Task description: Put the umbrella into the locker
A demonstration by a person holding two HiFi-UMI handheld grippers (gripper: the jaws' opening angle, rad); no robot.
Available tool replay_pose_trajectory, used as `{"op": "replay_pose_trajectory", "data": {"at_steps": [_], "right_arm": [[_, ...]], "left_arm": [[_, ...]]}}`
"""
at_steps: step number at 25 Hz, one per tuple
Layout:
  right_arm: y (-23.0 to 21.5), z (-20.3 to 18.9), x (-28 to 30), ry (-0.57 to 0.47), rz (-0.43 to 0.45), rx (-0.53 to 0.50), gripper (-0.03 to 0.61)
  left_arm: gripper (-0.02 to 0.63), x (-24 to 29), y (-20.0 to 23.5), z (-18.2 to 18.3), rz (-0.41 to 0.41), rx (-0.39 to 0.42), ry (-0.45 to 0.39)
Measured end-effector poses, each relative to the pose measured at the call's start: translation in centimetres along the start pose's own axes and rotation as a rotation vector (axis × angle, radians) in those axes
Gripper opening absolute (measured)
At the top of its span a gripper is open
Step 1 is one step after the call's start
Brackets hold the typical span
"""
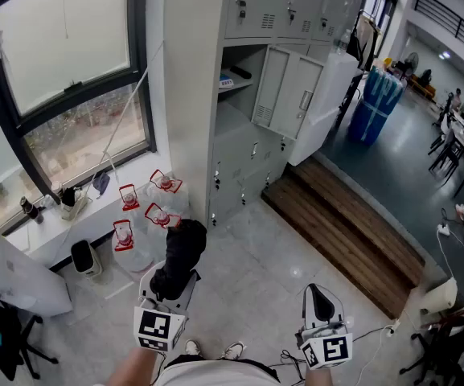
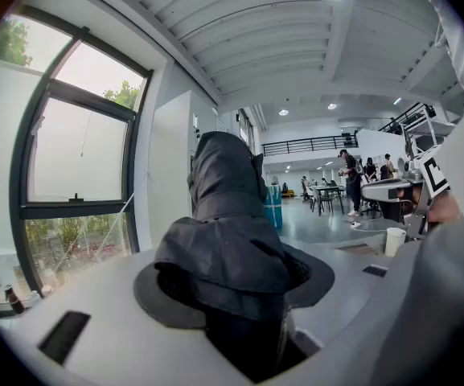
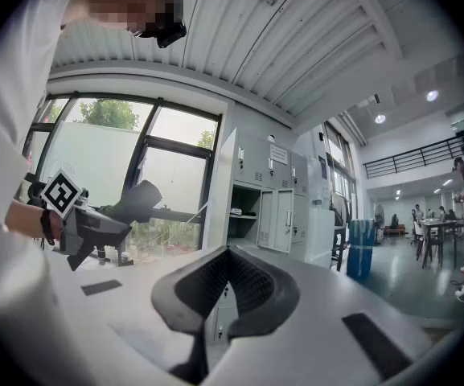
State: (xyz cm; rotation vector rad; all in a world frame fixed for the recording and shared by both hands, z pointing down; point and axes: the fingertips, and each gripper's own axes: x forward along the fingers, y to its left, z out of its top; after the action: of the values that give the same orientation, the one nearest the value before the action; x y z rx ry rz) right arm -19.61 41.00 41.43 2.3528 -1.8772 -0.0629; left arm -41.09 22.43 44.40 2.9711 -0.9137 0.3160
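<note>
Head view has the folded black umbrella clamped in the left gripper, its jaws closed onto the bunched fabric near one end; the long axis runs from that gripper away from the person, toward the grey lockers, with the free end leading. The open locker lies ahead and somewhat to the right of that free end, well apart from it, its door swung out to the right; the umbrella is therefore not yet in it. Inside, a shelf carries a small white-and-blue item and a dark one, while the space beneath shows nothing that I can make out. The right gripper hangs low on the right with its jaws together and nothing between them; the left one, which has the load, looks the better placed to feed it in endwise.
</note>
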Motion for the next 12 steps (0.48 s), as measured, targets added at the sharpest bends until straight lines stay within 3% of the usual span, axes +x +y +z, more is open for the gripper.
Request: {"op": "replay_pose_trajectory", "data": {"at_steps": [6,12], "right_arm": [[-2.7,-0.1,0.1,-0.042,0.03,0.073,0.017],[-5.3,-1.5,-0.3,-0.046,0.06,0.081,0.017]], "left_arm": [[0.239,1.5,-1.9,0.5,0.013,-0.006,-0.001],[0.239,2.3,-4.4,0.8,0.04,-0.018,-0.027]]}}
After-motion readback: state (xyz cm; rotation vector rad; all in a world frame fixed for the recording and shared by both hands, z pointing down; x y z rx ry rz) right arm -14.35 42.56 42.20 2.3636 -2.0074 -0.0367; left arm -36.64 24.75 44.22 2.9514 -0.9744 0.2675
